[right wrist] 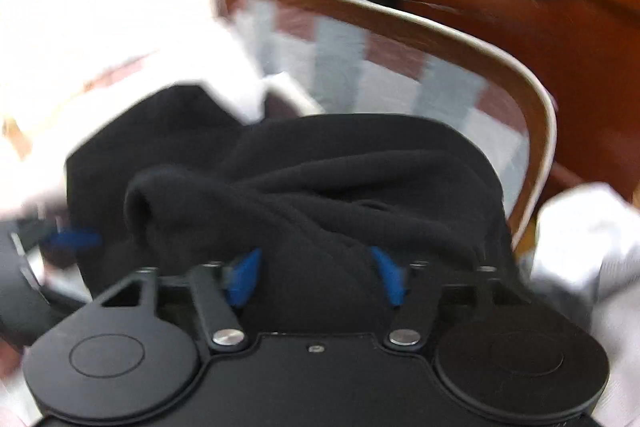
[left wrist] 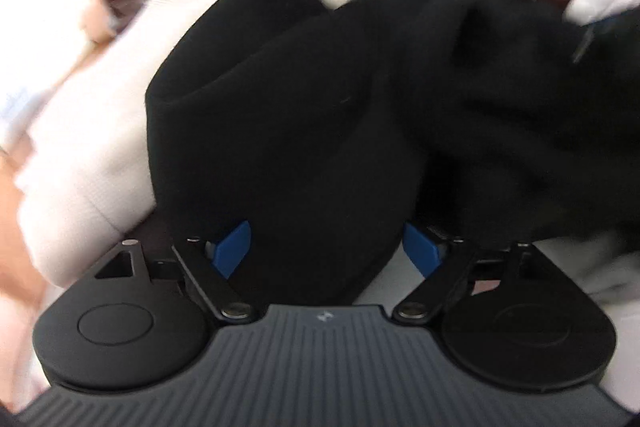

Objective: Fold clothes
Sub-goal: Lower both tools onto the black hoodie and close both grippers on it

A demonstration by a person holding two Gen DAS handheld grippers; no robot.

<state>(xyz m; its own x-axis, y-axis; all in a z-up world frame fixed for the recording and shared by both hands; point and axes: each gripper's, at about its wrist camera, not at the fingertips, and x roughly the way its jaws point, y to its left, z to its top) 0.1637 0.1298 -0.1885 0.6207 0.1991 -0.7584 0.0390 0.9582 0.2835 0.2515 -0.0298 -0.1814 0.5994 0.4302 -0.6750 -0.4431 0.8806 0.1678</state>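
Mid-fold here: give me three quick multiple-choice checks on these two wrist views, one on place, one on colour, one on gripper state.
1. Where is the white folded cloth in the left wrist view?
A. left of the black garment
B. right of it
C. on top of it

2. What colour are the finger pads?
A. red
B. blue
C. green

3. What lies between the right gripper's fingers?
A. nothing
B. white cloth
C. black garment

Answers:
1 A, it lies along the garment's left edge.
2 B, both pads show blue.
3 C, dark fabric fills the gap.
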